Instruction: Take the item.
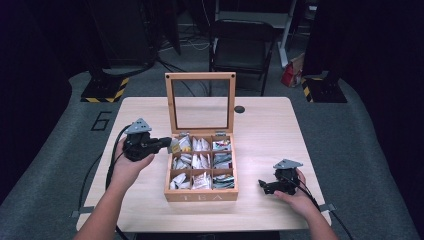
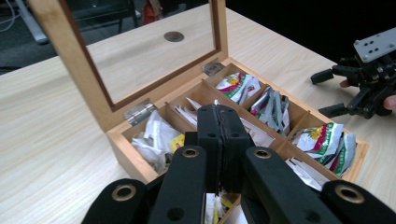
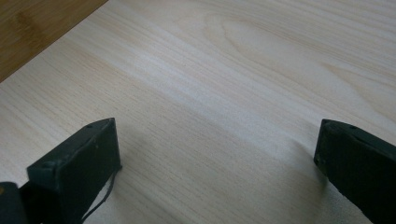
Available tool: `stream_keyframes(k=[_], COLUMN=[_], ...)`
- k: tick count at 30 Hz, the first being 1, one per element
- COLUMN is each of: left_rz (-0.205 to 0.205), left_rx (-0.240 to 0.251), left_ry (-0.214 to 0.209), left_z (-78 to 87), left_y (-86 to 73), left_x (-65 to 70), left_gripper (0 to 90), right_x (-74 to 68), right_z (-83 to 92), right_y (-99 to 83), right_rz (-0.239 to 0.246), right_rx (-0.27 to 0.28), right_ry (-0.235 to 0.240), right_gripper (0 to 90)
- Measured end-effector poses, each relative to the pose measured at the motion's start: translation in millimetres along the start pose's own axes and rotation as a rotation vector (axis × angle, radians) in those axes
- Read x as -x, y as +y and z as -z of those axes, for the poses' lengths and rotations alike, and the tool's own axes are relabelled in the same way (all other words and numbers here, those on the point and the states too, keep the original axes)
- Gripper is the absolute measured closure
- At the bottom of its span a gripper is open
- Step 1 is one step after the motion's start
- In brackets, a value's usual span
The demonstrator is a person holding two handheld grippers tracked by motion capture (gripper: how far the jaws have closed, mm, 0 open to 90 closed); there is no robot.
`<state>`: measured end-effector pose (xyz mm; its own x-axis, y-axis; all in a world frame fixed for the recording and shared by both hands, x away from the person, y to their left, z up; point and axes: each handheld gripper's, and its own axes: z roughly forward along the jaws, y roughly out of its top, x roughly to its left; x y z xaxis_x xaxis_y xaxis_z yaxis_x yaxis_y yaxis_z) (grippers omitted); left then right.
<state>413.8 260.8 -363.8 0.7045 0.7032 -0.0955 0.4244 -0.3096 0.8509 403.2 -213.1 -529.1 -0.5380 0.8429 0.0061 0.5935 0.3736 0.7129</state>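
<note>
The left hand-held gripper (image 1: pixel 170 145) sits at the left wall of the wooden tea box (image 1: pixel 201 196), level with the box's rear row. Its jaws are pressed fully together; in the left gripper view a scrap of white and yellow paper shows below the jaw tips, and the high view shows a tea bag (image 1: pixel 175 145) at the tips, so the jaws appear clamped on it. The person's left hand (image 1: pixel 126 167) grips the tool from behind, and a cable trails back from it along the forearm.

Directly ahead of the left jaws, the box holds 9 compartments in 3 rows of 3, each filled with tea packets (image 2: pixel 238 86). The packets in the column farthest from this gripper carry green and red print. The glass-paned lid (image 1: pixel 200 102) stands upright on 2 hinges at the rear wall.

The right hand-held gripper (image 1: pixel 265 186) lies well apart from the box, on its right side, near the front of the desk (image 1: pixel 265 130). Its jaws stand wide apart and hold nothing; bare desk surface lies between them. The right hand (image 1: pixel 296 197) holds it low over the desk.

Beyond the desk stands a black chair (image 1: pixel 242 42).
</note>
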Motion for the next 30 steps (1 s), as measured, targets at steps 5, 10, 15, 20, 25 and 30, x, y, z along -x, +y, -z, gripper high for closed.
stream_keyframes(k=[5, 10, 15, 20, 25, 30], left_rz=[0.011, 0.018, 0.025, 0.03, 0.036, 0.057], left_rx=[0.008, 0.021, 0.024, 0.031, 0.029, 0.041], left_ry=[0.025, 0.043, 0.06, 0.08, 0.092, 0.113], left_z=[8.4, 14.9, 22.2, 28.3, 32.8, 39.2], left_y=[1.8, 3.8, 5.8, 6.0, 5.0, 3.5], left_x=[-6.7, -12.2, -18.2, -24.2, -28.6, -35.5], left_gripper=[89.4, 89.4, 89.4, 89.4, 89.4, 89.4], right_x=[0.0, 0.1, 0.0, 0.0, 0.1, 0.1], right_z=[-0.1, 0.1, 0.0, -0.1, 0.0, -0.1], right_y=[0.0, 0.0, 0.0, 0.0, 0.0, -0.1], right_rz=[0.0, 0.0, 0.0, 0.0, 0.001, -0.001], right_rx=[0.002, -0.001, 0.0, 0.001, 0.0, 0.004], right_ry=[0.0, 0.0, 0.0, 0.0, 0.001, 0.001], right_gripper=[0.0, 0.0, 0.0, 0.0, 0.0, 0.0])
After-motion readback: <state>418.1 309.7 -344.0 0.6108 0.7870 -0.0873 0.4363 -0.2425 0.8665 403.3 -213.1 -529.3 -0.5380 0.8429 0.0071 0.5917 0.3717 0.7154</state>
